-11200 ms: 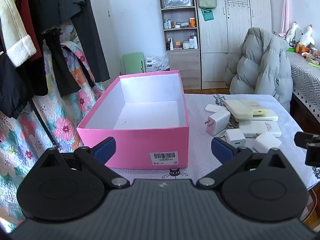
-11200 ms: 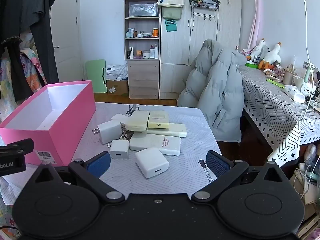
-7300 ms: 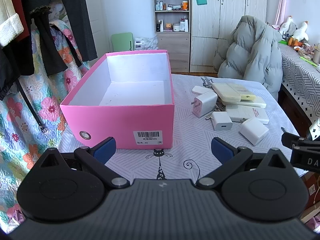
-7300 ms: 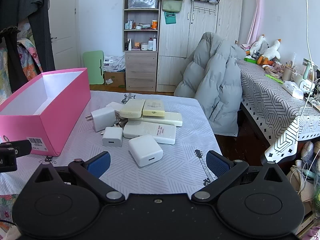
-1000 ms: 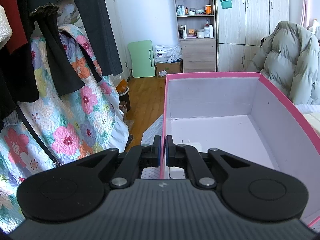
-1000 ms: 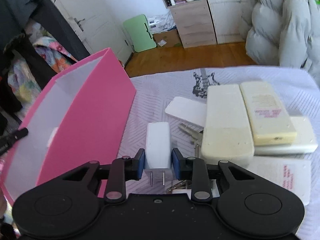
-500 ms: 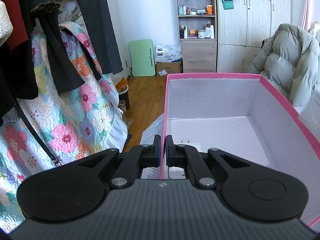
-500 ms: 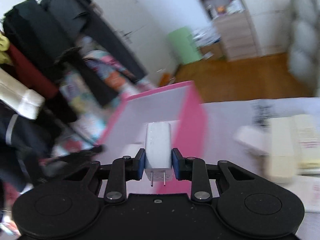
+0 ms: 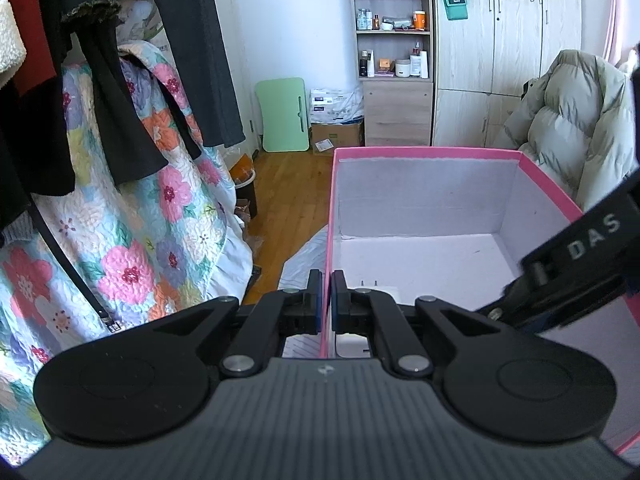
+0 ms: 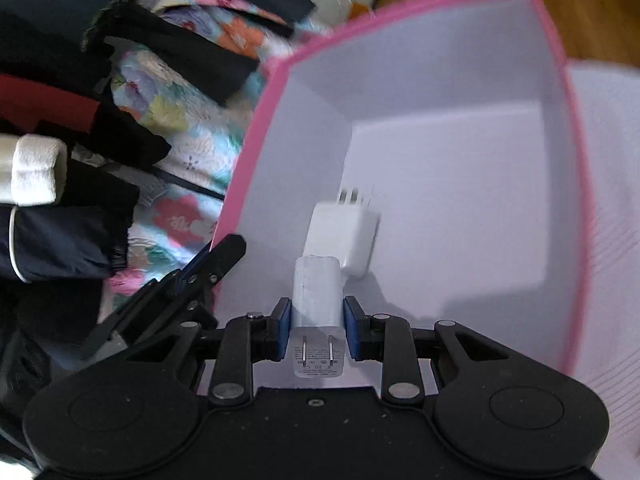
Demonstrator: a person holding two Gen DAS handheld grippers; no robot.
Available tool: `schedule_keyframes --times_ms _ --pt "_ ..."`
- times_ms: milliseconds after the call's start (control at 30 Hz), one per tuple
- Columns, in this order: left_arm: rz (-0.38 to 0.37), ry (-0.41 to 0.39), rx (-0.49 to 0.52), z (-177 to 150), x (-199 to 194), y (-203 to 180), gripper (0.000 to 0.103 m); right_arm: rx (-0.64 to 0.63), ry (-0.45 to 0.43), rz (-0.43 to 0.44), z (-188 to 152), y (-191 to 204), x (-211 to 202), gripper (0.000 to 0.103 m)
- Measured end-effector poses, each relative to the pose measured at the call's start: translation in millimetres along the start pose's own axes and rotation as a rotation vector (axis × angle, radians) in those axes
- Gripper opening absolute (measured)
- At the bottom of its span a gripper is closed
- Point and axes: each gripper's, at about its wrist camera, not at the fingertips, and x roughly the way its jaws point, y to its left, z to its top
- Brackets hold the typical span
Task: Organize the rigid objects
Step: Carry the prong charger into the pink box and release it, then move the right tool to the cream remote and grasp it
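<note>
Right gripper [image 10: 316, 334], clamped on a white charger [image 10: 318, 300], has swung from table to above the pink box [image 10: 576, 184]. Left gripper [image 9: 326, 300] pinches the box wall. Release appears next.

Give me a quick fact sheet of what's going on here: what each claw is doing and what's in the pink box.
left gripper: shut on the pink box's wall, pinching its rim
right gripper: shut on a small white charger, prongs toward the camera, held over the box
pink box: open, white inside
already in box: larger white charger lying on the floor near the held wall
backdrop: hanging clothes, floral quilt
</note>
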Motion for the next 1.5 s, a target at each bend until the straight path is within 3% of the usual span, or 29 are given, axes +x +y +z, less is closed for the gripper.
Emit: schedule_keyframes --times_ms 133,267,333,433,533,700,900,1000,1133,1333,1500 --pt "-0.012 0.002 -0.019 -0.3 -0.2 2.8 0.003 0.069 0.073 0.046 -1.4 -4.5 16.9 0.032" --pt "-0.011 0.005 -0.018 0.0 -0.2 3.8 0.003 0.076 0.09 0.055 0.4 -2.9 26.3 0.032" --pt "-0.004 0.006 -0.005 0.8 0.4 3.3 0.003 0.04 0.08 0.001 1.6 3.3 28.5 0.036" --pt "0.003 0.01 0.007 1.4 0.9 1.0 0.003 -0.058 0.006 -0.082 2.0 13.7 17.3 0.042" --pt "0.017 0.011 0.028 0.8 1.1 -1.8 0.003 -0.211 -0.101 -0.175 -5.3 31.5 -8.7 0.042" --pt "0.025 0.012 0.044 0.7 1.2 -3.7 0.004 -0.344 -0.227 -0.196 -24.7 43.9 -70.8 0.043" --pt "0.043 0.01 0.082 0.7 0.5 -9.5 0.004 -0.445 -0.39 -0.317 -54.6 38.9 -155.0 0.049" --pt "0.059 0.011 0.11 0.7 0.8 -13.8 0.005 -0.448 -0.423 -0.392 -61.6 24.4 -176.8 0.049" --pt "0.088 0.015 0.167 0.1 1.6 -21.7 0.006 -0.354 -0.443 -0.496 -66.8 -15.7 -193.8 0.049" --pt "0.111 0.022 0.22 -0.3 1.2 -29.4 0.006 -0.292 -0.447 -0.624 -71.4 -65.2 -195.3 0.049" --pt "0.119 0.029 0.248 -1.2 1.4 -31.8 0.007 -0.304 -0.414 -0.657 -64.4 -84.0 -178.2 0.049"
